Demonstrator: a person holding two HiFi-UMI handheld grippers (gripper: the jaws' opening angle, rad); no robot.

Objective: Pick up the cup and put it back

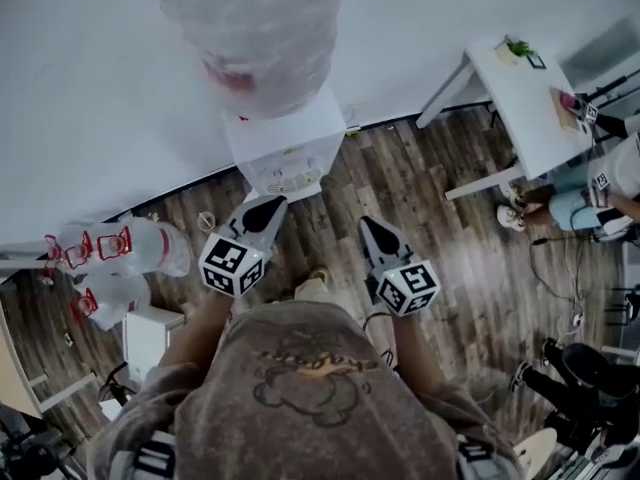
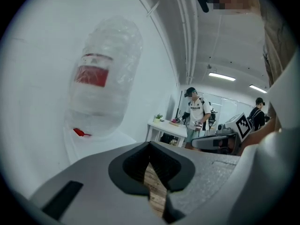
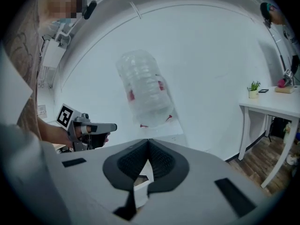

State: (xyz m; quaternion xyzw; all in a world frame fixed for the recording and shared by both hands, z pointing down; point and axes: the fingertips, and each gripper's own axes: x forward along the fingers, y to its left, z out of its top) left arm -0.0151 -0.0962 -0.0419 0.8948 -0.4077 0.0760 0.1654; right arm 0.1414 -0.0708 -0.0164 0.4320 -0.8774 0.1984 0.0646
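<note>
The person's printed shirt (image 1: 300, 388) fills the near bottom of the head view, and both forearms reach forward from it. The left tool (image 1: 266, 206) is clenched: in its own view the two dark pads meet at the tips with nothing between them, and only wooden floor (image 1: 450, 268) shows through the slot below. The right tool (image 1: 369, 225) is also clenched on nothing, its pads pressed together at the front. Each carries its marker cube, the left one (image 1: 232, 265) and the right one (image 1: 408, 288), just ahead of the hands. The two tools are held side by side and apart, both pointing toward the white wall (image 1: 100, 88).

The cup cannot be made out in any view, and neither tool holds it.

Just beyond the tool tips stands a white water dispenser (image 1: 285, 153) against the wall, with a large clear bottle (image 1: 250, 28) upside down on top; red taps show on its front in the gripper views. To the left, spare water bottles (image 1: 130, 248) with red handles lie on the floor by the wall.

Farther off to the right stands a white counter (image 1: 525, 108), one end against the wall. A small potted plant (image 1: 517, 48) sits at the counter's wall-side end, and a pink item (image 1: 570, 101) sits near its far edge. Another person (image 1: 600, 198) stands beside the counter's outer end
</note>
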